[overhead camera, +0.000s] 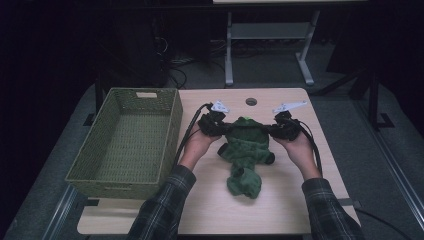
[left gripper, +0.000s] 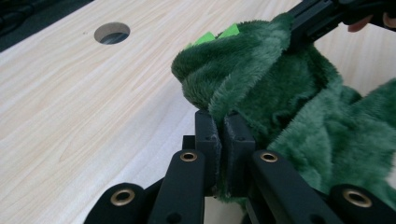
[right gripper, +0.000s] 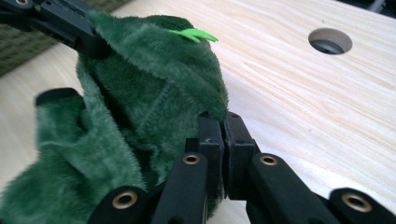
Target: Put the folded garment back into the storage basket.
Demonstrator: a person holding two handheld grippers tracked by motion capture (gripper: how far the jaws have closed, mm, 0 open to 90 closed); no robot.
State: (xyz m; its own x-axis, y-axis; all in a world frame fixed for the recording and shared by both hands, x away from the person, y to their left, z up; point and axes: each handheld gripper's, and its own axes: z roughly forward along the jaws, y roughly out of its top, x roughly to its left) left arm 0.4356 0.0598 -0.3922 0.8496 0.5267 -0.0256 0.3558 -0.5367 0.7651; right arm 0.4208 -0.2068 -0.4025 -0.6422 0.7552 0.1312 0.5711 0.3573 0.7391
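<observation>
A dark green plush garment (overhead camera: 246,150) with small bright green tabs hangs between my two grippers over the middle of the wooden table (overhead camera: 280,210), its lower part resting on the tabletop. My left gripper (overhead camera: 221,128) is shut on the garment's left upper edge. In the left gripper view its jaws (left gripper: 221,127) pinch a fold of the plush (left gripper: 261,93). My right gripper (overhead camera: 270,129) is shut on the right upper edge; in the right gripper view its jaws (right gripper: 223,123) clamp the fabric (right gripper: 154,79).
A green woven basket (overhead camera: 129,142) stands at the table's left, next to my left forearm. A round cable hole (overhead camera: 251,101) sits near the far edge. Table legs (overhead camera: 229,50) and dark floor lie beyond.
</observation>
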